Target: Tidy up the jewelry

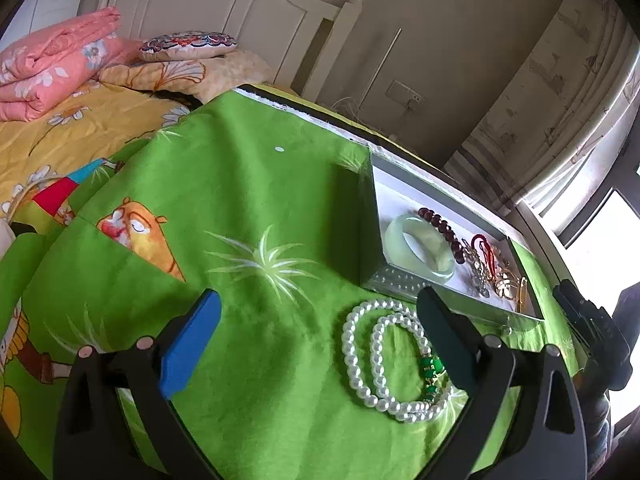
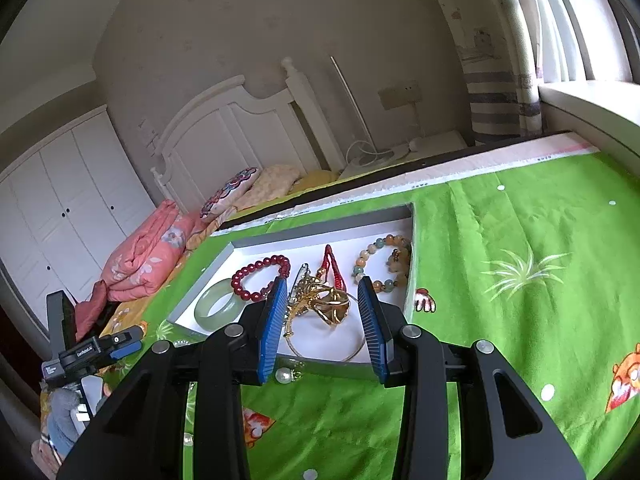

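A white pearl necklace (image 1: 384,360) with green beads lies coiled on the green cloth. My left gripper (image 1: 320,320) stands wide open around it, the dark right finger (image 1: 444,336) close beside the pearls without touching them. A shallow white tray (image 2: 320,228) holds a jade bangle (image 2: 218,310), a dark red bead bracelet (image 2: 260,276), a red cord (image 2: 330,264), a multicoloured bead bracelet (image 2: 380,260) and tangled gold jewellery (image 2: 320,300). My right gripper (image 2: 324,320) hovers partly open over the gold pieces, its blue pads clear of them. A single pearl piece (image 2: 285,375) lies on the cloth just outside the tray.
The green cartoon-print cloth (image 1: 248,216) covers a table with a white strip (image 2: 480,168) along its far edge. Beyond it is a bed with a yellow sheet (image 1: 80,128), a pink quilt (image 1: 52,64) and a white headboard (image 1: 240,12). A curtain (image 1: 552,92) and a window stand to the right.
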### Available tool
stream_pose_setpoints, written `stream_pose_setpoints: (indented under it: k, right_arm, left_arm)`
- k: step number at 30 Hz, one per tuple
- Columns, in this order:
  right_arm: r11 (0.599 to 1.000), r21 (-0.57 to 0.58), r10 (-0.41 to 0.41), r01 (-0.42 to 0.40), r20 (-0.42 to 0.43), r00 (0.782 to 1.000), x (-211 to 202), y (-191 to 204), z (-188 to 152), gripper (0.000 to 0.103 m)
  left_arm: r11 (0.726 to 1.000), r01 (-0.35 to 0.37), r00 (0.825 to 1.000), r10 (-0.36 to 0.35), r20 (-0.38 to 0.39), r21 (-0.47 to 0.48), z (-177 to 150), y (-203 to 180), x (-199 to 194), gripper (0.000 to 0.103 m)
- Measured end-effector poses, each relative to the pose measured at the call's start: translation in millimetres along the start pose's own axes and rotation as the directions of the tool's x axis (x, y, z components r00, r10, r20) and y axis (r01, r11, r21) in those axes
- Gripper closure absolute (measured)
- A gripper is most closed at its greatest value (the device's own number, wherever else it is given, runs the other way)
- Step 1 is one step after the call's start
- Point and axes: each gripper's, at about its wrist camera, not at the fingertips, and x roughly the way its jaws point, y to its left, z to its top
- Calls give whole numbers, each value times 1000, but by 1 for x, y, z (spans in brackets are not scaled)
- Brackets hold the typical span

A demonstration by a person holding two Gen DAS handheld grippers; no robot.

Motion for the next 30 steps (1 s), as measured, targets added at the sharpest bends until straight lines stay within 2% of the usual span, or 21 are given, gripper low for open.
stream_pose_setpoints:
  k: [3,9,11,15,18,26,30]
  right_arm:
    - [1000,-19,-24,24,-28,999,-2,10,-6,66]
    - [986,-166,-5,-23,-167,986,7,60,-30,66]
    - [973,-229,-14,-39,-227,974,17,78,-38,66]
    - [931,-366,-119,-4,-314,942,41,106,-54,66]
    - [932,-359,-93,-40,-345,934,47,112,-59,66]
    - [923,-385,-139,-30,-403,905,66,118,-66,66]
    - [918,-395,-149,-25,-405,902,68,119,-67,65]
  left_arm:
    - [1000,6,1000,-6,3,-2,0,0,0,6]
    - [1000,22,1000,-22,3,2,0,0,0,5]
    - [1000,26,1000,-26,10,2,-1,0,-1,4]
    - [999,32,999,-32,19,1,-1,0,-3,3]
    - [999,41,999,-41,22,1,-1,1,-4,3]
    - [998,54,998,-55,21,8,-2,1,-5,3]
    - [998,55,998,-56,23,8,-2,1,-5,3]
